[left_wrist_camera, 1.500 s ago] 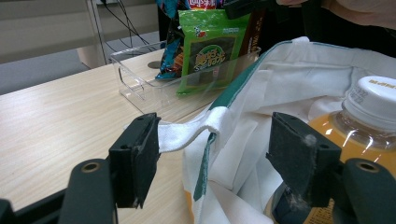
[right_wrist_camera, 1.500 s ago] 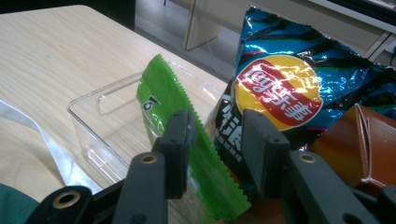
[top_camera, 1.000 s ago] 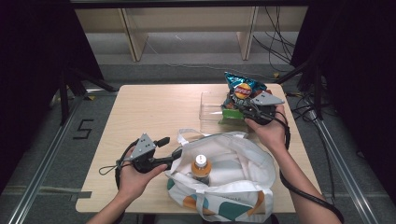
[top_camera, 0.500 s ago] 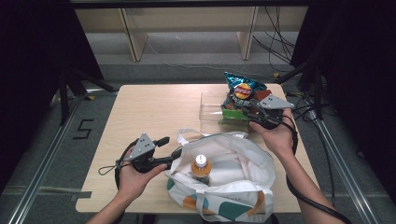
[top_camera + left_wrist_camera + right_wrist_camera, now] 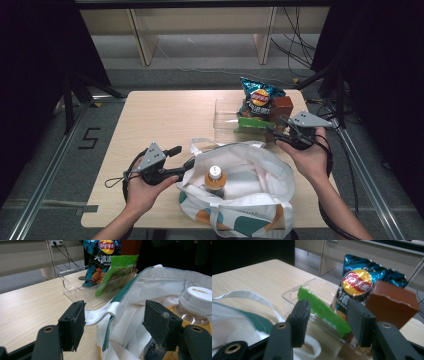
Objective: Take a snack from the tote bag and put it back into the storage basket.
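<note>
A white tote bag (image 5: 250, 185) with green trim lies open at the table's near edge, and an orange drink bottle (image 5: 215, 179) stands inside it. My left gripper (image 5: 181, 156) is open at the bag's left rim. In the left gripper view its jaws straddle the bag's strap (image 5: 100, 316), and the bottle (image 5: 197, 302) is just right of them. A clear container (image 5: 225, 120) holds a green packet (image 5: 252, 125), a blue chip bag (image 5: 260, 96) and a brown box (image 5: 282, 106). My right gripper (image 5: 276, 134) is open just in front of the green packet (image 5: 322, 311).
The table's left half (image 5: 160, 117) is bare wood. The container's left part (image 5: 294, 296) holds nothing. Metal rails (image 5: 50, 165) run beside the table on both sides, and shelving legs and cables lie on the floor behind it.
My right gripper has drawn back from the container, toward the near right. The left gripper and the bag have stayed in place.
</note>
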Available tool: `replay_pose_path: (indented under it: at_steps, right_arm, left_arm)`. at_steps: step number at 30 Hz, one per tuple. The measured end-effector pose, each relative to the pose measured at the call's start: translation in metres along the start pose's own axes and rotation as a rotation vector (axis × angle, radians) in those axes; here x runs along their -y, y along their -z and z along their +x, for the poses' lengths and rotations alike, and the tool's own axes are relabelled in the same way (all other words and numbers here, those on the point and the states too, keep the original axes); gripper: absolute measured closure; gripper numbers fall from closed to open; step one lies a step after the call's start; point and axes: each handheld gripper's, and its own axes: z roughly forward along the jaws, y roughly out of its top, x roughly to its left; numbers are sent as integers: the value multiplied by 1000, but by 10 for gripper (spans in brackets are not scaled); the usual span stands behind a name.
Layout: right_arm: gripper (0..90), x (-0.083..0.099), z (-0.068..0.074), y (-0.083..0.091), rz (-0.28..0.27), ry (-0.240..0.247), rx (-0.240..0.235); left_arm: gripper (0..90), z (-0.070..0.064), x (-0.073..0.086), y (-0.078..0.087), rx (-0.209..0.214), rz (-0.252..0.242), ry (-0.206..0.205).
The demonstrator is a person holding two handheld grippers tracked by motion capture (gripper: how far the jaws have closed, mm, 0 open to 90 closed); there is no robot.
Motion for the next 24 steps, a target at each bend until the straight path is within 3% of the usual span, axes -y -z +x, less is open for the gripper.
replay_pose_path:
  at_steps: [4, 9, 11, 14, 16, 18, 20, 24]
  right_arm:
    - [513, 7, -1, 11, 1, -12, 4]
    - [505, 15, -1, 27, 1, -78, -2]
    - [500, 19, -3, 31, 12, -46, 5]
    - [495, 23, 0, 37, 12, -84, -16]
    - [492, 25, 0, 39, -3, -104, -2]
    - [489, 27, -1, 42, -4, -109, -15]
    - [486, 31, -2, 45, 11, -94, 1]
    - [483, 38, -3, 51, 6, -117, -6]
  left_arm:
    - [332, 1, 1, 1, 1, 2, -1]
    - [332, 1, 1, 1, 2, 0, 1]
    - [332, 1, 0, 1, 0, 1, -2]
    - [332, 0, -1, 0, 1, -1, -1]
    - [332, 0, -1, 0, 3, -2, -3]
    - [331, 0, -1, 1, 0, -2, -1]
    - [331, 0, -1, 1, -1, -10, 3]
    - [331, 0, -3, 3, -11, -10, 6]
